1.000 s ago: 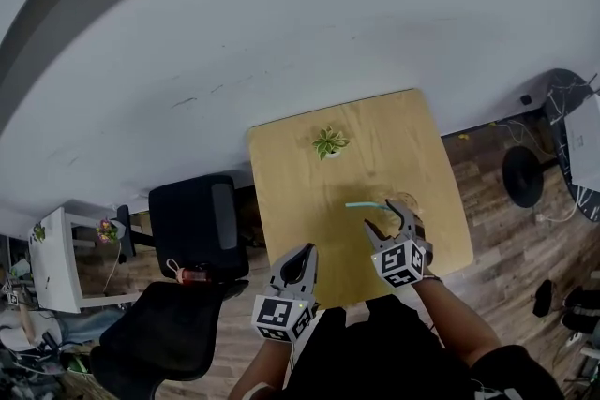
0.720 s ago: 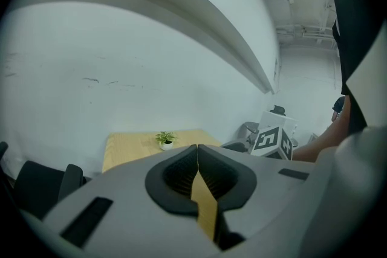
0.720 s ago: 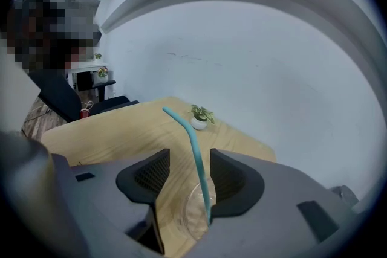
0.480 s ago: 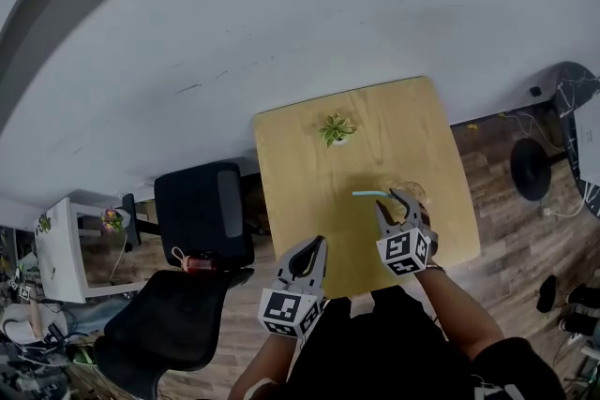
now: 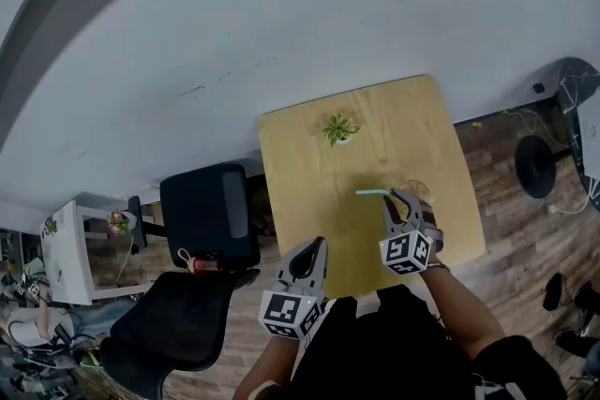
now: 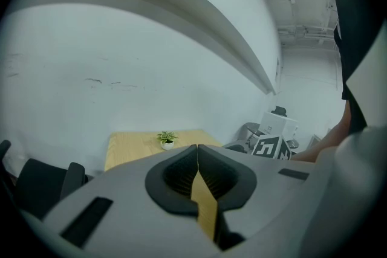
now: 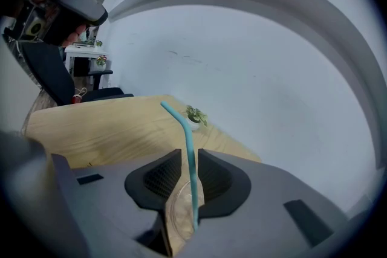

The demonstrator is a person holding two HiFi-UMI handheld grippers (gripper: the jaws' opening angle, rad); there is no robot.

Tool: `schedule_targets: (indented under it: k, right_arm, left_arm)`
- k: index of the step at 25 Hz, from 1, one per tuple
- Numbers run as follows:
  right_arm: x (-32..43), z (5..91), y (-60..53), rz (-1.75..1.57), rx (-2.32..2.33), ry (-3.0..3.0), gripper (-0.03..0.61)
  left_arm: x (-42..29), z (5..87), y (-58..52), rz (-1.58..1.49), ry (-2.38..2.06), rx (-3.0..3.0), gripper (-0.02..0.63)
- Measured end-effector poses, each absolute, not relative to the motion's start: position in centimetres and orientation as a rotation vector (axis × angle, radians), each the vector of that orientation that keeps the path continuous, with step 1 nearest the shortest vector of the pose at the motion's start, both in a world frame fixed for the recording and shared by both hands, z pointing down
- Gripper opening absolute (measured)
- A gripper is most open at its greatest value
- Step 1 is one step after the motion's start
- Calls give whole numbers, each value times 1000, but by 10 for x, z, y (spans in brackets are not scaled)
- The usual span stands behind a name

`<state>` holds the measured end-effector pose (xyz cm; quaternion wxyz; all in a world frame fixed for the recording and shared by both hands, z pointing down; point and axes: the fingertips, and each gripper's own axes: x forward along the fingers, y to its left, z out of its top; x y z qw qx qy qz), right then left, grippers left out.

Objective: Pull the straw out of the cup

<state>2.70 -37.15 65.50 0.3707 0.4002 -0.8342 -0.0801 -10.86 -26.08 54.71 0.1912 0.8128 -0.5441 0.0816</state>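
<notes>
We see a light wooden table [image 5: 309, 173] set against a white wall [image 5: 281, 23], with a small potted plant [image 5: 339, 128] in a white pot near its far edge. The clear cup [image 5: 413, 192] stands on the table toward its right side in the head view. The teal bendy straw [image 7: 188, 148] stands inside it, rising straight from the cup, and its bent top leans over the tabletop to the left. Our right gripper [image 5: 399, 200] is at the cup, tilted downward, with the straw's upright stem between its two jaws just below the bend. The jaws are closing on the straw. It sits close against the right-hand jaw in the right gripper view, while a narrow gap shows between the straw and the other jaw, so we do not count it as pinched. Below the jaws we can make out the round rim of the cup. Our left gripper [image 6: 197, 146] is over the near edge of the table, well apart from the cup. Its jaws are pressed together at the tips with nothing between them. To the left of the table stand two black office chairs [image 5: 204, 218] on a dark wood-plank floor [image 5: 511, 229].
</notes>
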Motion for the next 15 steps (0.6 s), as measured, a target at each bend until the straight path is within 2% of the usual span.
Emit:
schedule_targets:
  k: [5, 15]
  right_arm:
    - [28, 652, -372, -230, 1047, -2131, 57]
    - [34, 637, -373, -270, 1090, -2123, 52]
  left_arm:
    - [-106, 545, -262, 217, -1519, 2291, 20]
    - [-108, 546, -261, 210, -1516, 2285, 20]
